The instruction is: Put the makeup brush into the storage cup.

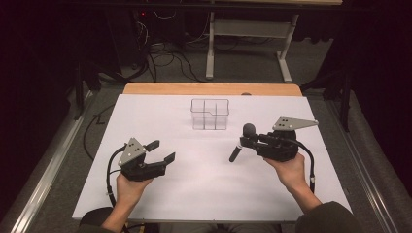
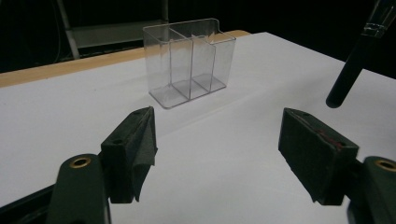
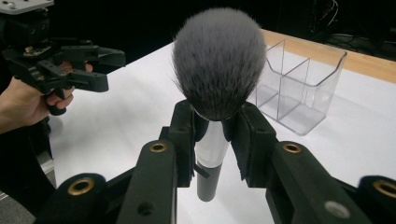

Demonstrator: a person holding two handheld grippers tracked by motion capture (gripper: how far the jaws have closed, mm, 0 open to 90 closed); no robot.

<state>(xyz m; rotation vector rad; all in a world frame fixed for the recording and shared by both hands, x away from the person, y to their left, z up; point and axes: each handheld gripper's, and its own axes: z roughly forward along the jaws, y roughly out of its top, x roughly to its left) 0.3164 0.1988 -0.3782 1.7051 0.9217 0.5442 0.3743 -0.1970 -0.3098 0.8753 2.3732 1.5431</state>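
Observation:
A makeup brush (image 1: pixel 241 142) with a grey bristle head (image 3: pixel 218 58) and a dark handle is held off the table, head up and handle slanting down. My right gripper (image 1: pixel 248 141) is shut on its silvery ferrule (image 3: pixel 212 140), seen between the jaws of my right gripper (image 3: pixel 212 140). A clear plastic organiser (image 1: pixel 210 114) with several compartments stands upright beyond the middle of the white sheet, also seen as the organiser (image 2: pixel 190 60) and organiser (image 3: pixel 299 88). My left gripper (image 1: pixel 161 151) hovers at the left, open, with nothing between the jaws of the left gripper (image 2: pixel 217 154). The brush handle tip (image 2: pixel 350 70) hangs at upper right.
The white sheet (image 1: pixel 209 184) covers a wooden table whose bare edge (image 1: pixel 209 88) shows at the back. Behind the table stand a desk frame (image 1: pixel 248 43) and cables on the floor. A metal rail (image 1: pixel 53 160) runs along the left side.

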